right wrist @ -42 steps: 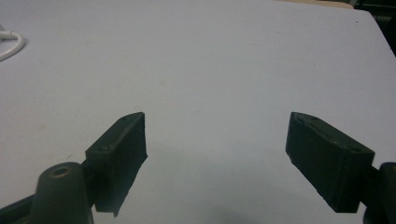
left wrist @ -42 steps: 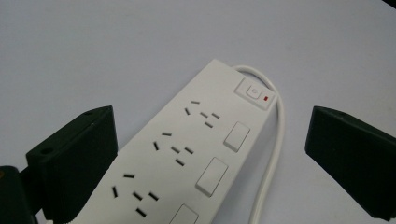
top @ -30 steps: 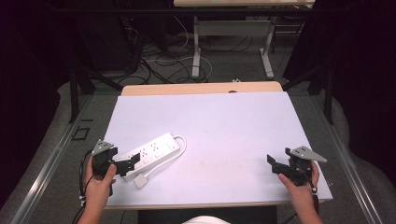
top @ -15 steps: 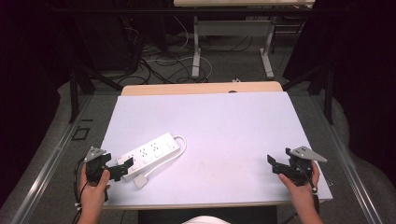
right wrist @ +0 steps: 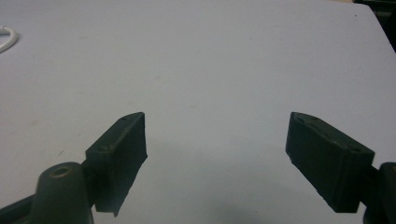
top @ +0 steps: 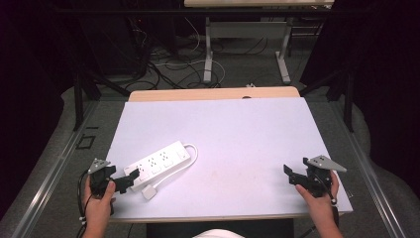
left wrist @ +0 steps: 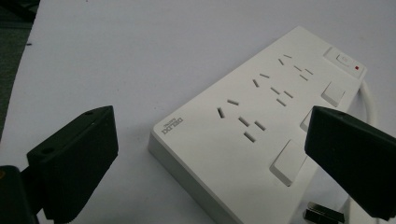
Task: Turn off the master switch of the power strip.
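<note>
A white power strip (top: 157, 163) lies aslant on the white table (top: 237, 134), left of centre, with its cord (top: 190, 161) looped round its far end and its plug (top: 148, 191) beside its near end. My left gripper (top: 130, 178) is open at the strip's near end. In the left gripper view the strip (left wrist: 261, 121) sits between and beyond the two spread jaws, and the plug's prongs (left wrist: 322, 215) show at the bottom. My right gripper (top: 292, 174) stands open near the table's front right corner, over bare table (right wrist: 215, 70), holding nothing.
A wooden board (top: 213, 93) borders the table's far edge. Beyond it are desk legs (top: 208, 49) and cables (top: 163, 64) on the floor. Metal rails (top: 54, 168) run along both sides of the table. A bit of the cord (right wrist: 7, 39) shows in the right gripper view.
My left gripper has drawn back toward the table's front left edge, away from the power strip. The right gripper has stayed put.
</note>
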The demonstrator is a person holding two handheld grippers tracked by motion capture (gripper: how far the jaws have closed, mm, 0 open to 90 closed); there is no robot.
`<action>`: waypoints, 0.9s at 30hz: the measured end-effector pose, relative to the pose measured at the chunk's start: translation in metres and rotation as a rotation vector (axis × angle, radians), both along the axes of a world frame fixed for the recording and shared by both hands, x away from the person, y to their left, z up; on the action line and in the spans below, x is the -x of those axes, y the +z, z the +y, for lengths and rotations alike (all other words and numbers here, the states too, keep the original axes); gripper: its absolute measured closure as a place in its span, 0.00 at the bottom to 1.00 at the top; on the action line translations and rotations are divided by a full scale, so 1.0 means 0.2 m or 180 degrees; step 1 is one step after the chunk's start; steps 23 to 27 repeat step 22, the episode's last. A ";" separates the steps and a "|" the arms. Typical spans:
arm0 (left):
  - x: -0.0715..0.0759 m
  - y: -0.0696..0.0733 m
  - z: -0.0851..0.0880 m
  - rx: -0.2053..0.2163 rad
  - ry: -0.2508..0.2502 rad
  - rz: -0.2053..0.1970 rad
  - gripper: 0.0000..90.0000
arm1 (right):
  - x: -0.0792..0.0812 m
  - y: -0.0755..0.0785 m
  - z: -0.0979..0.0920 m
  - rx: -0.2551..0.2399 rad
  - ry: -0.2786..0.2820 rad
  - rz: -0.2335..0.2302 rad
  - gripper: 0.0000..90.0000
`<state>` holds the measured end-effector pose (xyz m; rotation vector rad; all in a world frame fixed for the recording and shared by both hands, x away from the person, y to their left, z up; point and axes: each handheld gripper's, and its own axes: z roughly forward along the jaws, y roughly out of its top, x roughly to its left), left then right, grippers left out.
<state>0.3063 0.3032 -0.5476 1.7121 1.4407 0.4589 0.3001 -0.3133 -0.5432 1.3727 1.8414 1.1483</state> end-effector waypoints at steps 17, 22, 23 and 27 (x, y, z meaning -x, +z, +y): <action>-0.01 -0.02 -0.02 -0.0006 -0.0037 0.0042 0.03 | -0.01 -0.01 0.01 0.0037 0.0060 0.0029 0.22; -0.01 -0.02 -0.02 0.0001 -0.0020 0.0019 0.03 | -0.01 -0.01 0.01 0.0046 0.0076 0.0018 0.22; -0.01 -0.02 -0.02 0.0001 -0.0020 0.0019 0.03 | -0.01 -0.01 0.01 0.0046 0.0076 0.0018 0.22; -0.01 -0.02 -0.02 0.0001 -0.0020 0.0019 0.03 | -0.01 -0.01 0.01 0.0046 0.0076 0.0018 0.22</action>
